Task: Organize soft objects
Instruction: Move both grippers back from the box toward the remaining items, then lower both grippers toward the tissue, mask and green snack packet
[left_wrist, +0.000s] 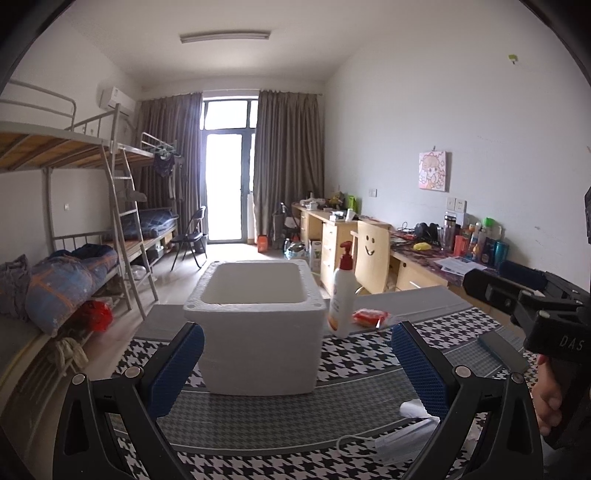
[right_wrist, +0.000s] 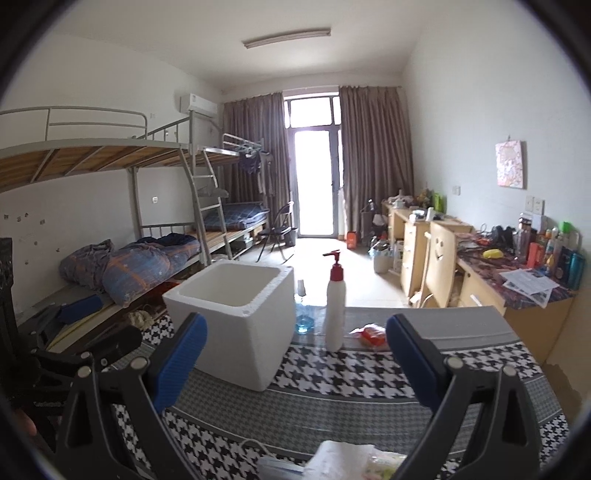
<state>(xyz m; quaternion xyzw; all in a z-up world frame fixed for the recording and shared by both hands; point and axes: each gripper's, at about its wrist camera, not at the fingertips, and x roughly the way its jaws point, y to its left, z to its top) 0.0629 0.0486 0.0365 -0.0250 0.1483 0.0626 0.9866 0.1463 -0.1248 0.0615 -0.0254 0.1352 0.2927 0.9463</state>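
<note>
A white foam box (left_wrist: 258, 332) stands open-topped on the houndstooth tablecloth (left_wrist: 351, 362); it also shows in the right wrist view (right_wrist: 236, 325). My left gripper (left_wrist: 295, 369) is open and empty, its blue pads either side of the box front. A face mask (left_wrist: 399, 443) and a white tissue (left_wrist: 415, 408) lie near its right finger. My right gripper (right_wrist: 295, 365) is open and empty. White tissue and soft packets (right_wrist: 343, 461) lie just below it. A red soft packet (left_wrist: 371, 317) lies behind a pump bottle (left_wrist: 341, 299); the packet shows in the right wrist view too (right_wrist: 373, 336).
The pump bottle (right_wrist: 335, 314) stands right of the box. A blue glass bottle (right_wrist: 304, 317) is behind the box. A dark flat case (left_wrist: 502, 350) lies at the table's right. Bunk beds (left_wrist: 74, 229) stand left, desks (left_wrist: 406, 266) right.
</note>
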